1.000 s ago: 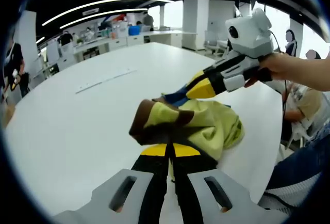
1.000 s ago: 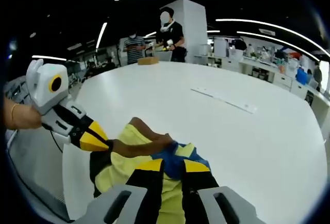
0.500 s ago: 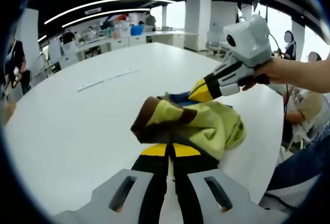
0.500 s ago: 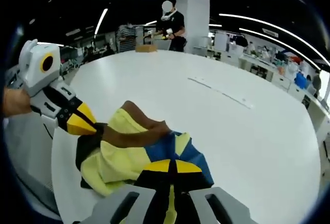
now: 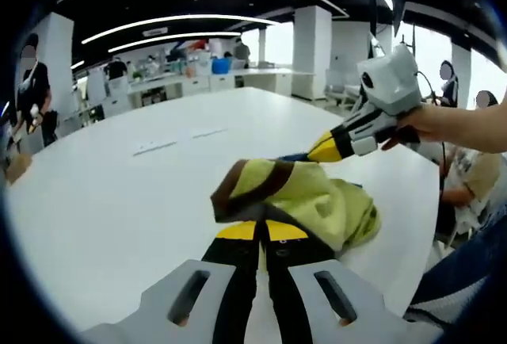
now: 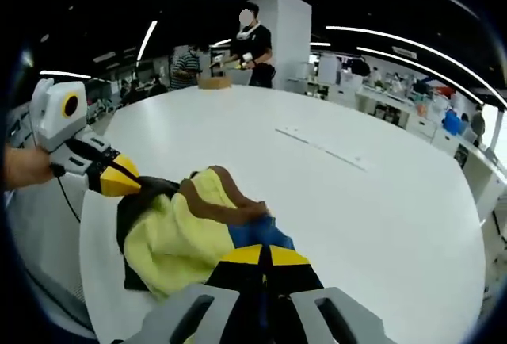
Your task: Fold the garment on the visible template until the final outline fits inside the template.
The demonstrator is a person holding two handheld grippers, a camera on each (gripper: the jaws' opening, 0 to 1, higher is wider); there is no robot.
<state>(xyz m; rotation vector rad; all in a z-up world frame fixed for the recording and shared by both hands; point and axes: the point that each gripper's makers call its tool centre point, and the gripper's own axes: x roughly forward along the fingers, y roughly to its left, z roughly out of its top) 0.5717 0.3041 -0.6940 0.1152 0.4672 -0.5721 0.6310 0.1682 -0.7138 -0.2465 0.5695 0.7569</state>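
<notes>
A bunched garment, yellow with brown bands and a blue patch (image 5: 313, 193) (image 6: 178, 225), lies on the white table (image 5: 119, 193) (image 6: 372, 201) near its edge. My left gripper (image 5: 261, 231) is shut on the yellow and brown cloth and holds it up a little; this gripper enters the right gripper view from the left (image 6: 119, 181). My right gripper (image 6: 260, 255) is shut on the blue part; it reaches into the left gripper view from the right (image 5: 326, 150), held by a hand (image 5: 444, 122). A faint pale strip (image 5: 178, 139) (image 6: 321, 147) lies farther out on the table.
The table edge runs close behind the garment, with a seated person (image 5: 467, 177) beside it. People stand at the far side (image 6: 247, 43) near a cardboard box (image 6: 212, 82). Desks and pillars fill the background.
Both grippers have drawn apart, stretching the garment wider. The blue part has pulled in toward my right gripper and the cloth lies flatter.
</notes>
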